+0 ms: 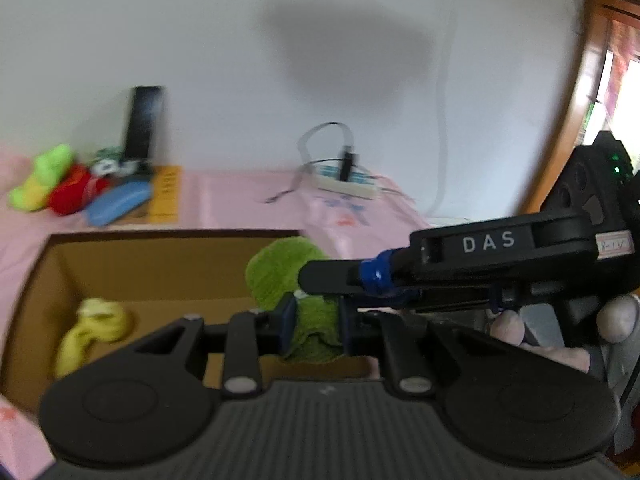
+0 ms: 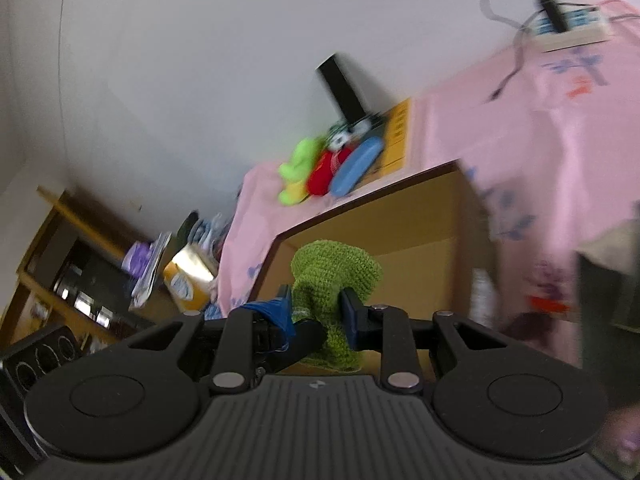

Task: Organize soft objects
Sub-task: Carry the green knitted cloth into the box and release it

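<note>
A green knitted soft object (image 1: 280,276) hangs over the open cardboard box (image 1: 168,238). My left gripper (image 1: 316,322) is shut on its lower part. My right gripper (image 2: 318,314) is shut on the same green object (image 2: 332,272); it also reaches in from the right in the left wrist view (image 1: 340,280). A pale yellow soft toy (image 1: 96,326) lies inside the box at the left. The box shows in the right wrist view (image 2: 400,216) too.
On the pink cloth (image 1: 240,200) at the back left lie a lime-green plush (image 1: 40,180), a red plush (image 1: 74,192), a blue case (image 1: 118,202) and a black upright box (image 1: 144,124). A power strip (image 1: 348,184) with cables sits near the wall. A wooden shelf (image 2: 60,280) stands at the left.
</note>
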`<state>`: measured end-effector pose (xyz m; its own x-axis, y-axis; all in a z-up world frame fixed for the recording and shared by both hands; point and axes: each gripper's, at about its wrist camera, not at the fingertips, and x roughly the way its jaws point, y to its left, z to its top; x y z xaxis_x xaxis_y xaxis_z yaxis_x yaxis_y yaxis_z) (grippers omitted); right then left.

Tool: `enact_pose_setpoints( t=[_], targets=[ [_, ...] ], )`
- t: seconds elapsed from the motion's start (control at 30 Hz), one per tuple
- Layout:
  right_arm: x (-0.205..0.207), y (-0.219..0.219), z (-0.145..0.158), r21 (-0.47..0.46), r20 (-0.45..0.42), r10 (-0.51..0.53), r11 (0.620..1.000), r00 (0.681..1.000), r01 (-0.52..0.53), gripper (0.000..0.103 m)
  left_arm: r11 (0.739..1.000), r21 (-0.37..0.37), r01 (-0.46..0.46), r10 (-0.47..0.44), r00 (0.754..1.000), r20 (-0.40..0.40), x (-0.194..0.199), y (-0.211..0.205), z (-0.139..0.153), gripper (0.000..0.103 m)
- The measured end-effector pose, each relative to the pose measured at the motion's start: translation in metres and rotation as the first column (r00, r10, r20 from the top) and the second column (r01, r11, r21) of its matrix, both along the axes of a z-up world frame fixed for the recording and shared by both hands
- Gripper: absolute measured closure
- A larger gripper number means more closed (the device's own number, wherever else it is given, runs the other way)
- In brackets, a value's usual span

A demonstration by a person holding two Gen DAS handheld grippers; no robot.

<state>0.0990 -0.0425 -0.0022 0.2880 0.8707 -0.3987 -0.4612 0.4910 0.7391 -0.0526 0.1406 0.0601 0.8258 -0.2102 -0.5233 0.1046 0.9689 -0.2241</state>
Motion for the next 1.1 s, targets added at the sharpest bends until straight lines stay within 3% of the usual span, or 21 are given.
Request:
enact_pose_setpoints(
  t=[0.2,0.4,0.77,0.9,1.0,1.1],
  targets=[
    [0.004,0.077,-0.016,-0.023,-0.011,0.091,0.996,0.996,-0.091,0.094,0.995,0.017,-0.100,0.101,0.993,-0.055,-0.002,0.058,-0.019,0.090],
    [0.007,0.132,-0.041,-0.049,-0.085,0.145,0.988,0.986,-0.150,0.094,0.984,0.027,-0.177,0.179,0.974,-0.137,0.000,0.103,-0.045,0.090],
    [0.004,0.177,-0.064,-0.117,-0.156,0.175,0.974,0.972,-0.194,0.092,0.972,0.053,-0.231,0.237,0.944,-0.228,-0.003,0.141,-0.072,0.088],
    [0.004,0.181,-0.067,-0.128,-0.164,0.160,0.975,0.973,-0.182,0.090,0.973,0.062,-0.222,0.231,0.945,-0.230,0.000,0.142,-0.074,0.087],
    [0.005,0.180,-0.070,-0.137,-0.172,0.141,0.977,0.975,-0.166,0.090,0.973,0.076,-0.216,0.228,0.945,-0.236,0.002,0.140,-0.075,0.079],
    [0.006,0.177,-0.072,-0.139,-0.180,0.124,0.979,0.976,-0.150,0.090,0.973,0.083,-0.213,0.227,0.945,-0.236,0.004,0.137,-0.075,0.060]
  ],
)
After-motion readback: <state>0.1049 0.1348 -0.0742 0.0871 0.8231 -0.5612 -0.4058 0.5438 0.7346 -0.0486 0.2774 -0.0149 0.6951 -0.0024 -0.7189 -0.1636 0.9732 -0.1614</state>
